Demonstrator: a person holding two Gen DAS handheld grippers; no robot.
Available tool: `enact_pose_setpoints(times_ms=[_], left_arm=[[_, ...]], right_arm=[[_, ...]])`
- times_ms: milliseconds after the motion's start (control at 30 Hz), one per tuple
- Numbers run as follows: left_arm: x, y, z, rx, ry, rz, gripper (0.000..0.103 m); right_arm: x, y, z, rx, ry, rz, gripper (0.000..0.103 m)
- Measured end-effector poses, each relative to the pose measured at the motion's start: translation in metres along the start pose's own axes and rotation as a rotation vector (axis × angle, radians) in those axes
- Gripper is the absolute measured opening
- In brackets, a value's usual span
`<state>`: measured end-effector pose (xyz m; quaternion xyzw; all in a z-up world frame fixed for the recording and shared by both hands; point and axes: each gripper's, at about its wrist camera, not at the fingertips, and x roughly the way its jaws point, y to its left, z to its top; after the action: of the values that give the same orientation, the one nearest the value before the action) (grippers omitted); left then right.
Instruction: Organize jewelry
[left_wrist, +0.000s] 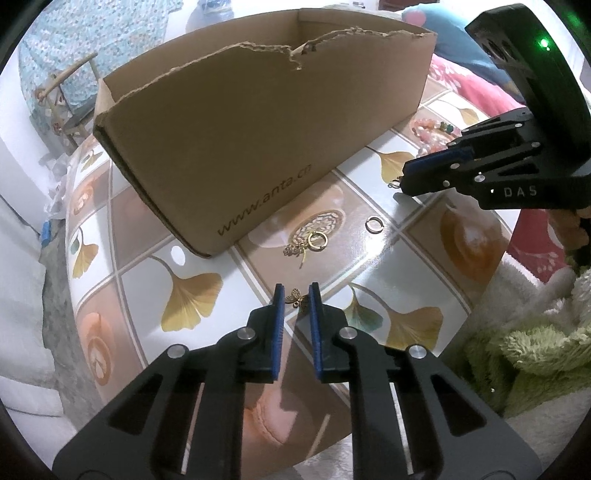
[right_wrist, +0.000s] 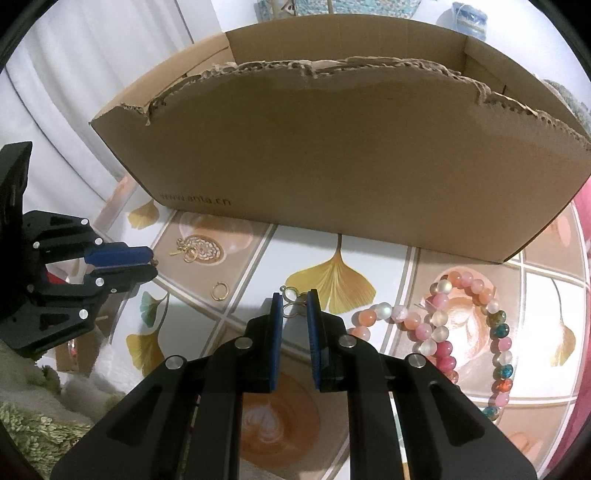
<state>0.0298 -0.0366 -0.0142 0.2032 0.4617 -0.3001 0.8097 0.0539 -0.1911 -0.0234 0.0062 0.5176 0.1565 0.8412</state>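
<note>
Cardboard box (left_wrist: 258, 147) stands at twelve o'clock, ready for jewelry. Left gripper (left_wrist: 296, 297) pinches a butterfly charm (left_wrist: 298, 298); right gripper (right_wrist: 295, 306) clasps a ring charm (right_wrist: 291, 301) for transfer.

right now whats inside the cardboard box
Only the bare inner far wall of the cardboard box shows above its torn front edge; the front wall hides the floor, so any contents cannot be seen.

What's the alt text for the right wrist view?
The right tool grips a small gold looped earring over a ginkgo-patterned tablecloth, facing a torn cardboard box. A pink beaded bracelet lies to its right; the left tool and a gold ring are at left.
</note>
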Motion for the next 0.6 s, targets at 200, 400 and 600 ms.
enact_pose_setpoints(times_ms=[200, 400, 600], left_arm=[[-0.005, -0.003, 0.001, -0.001, -0.015, 0.003, 0.012], [-0.016, -0.004, 0.004, -0.002, -0.04, 0.013, 0.012], [-0.042, -0.003, 0.019, -0.014, -0.119, 0.014, 0.012]], right_arm=[[-0.003, 0.0, 0.001, -0.008, -0.005, 0.01, 0.013], [-0.015, 0.0, 0.001, -0.009, -0.028, 0.007, 0.013], [-0.046, 0.006, 0.005, -0.027, -0.092, 0.004, 0.013]])
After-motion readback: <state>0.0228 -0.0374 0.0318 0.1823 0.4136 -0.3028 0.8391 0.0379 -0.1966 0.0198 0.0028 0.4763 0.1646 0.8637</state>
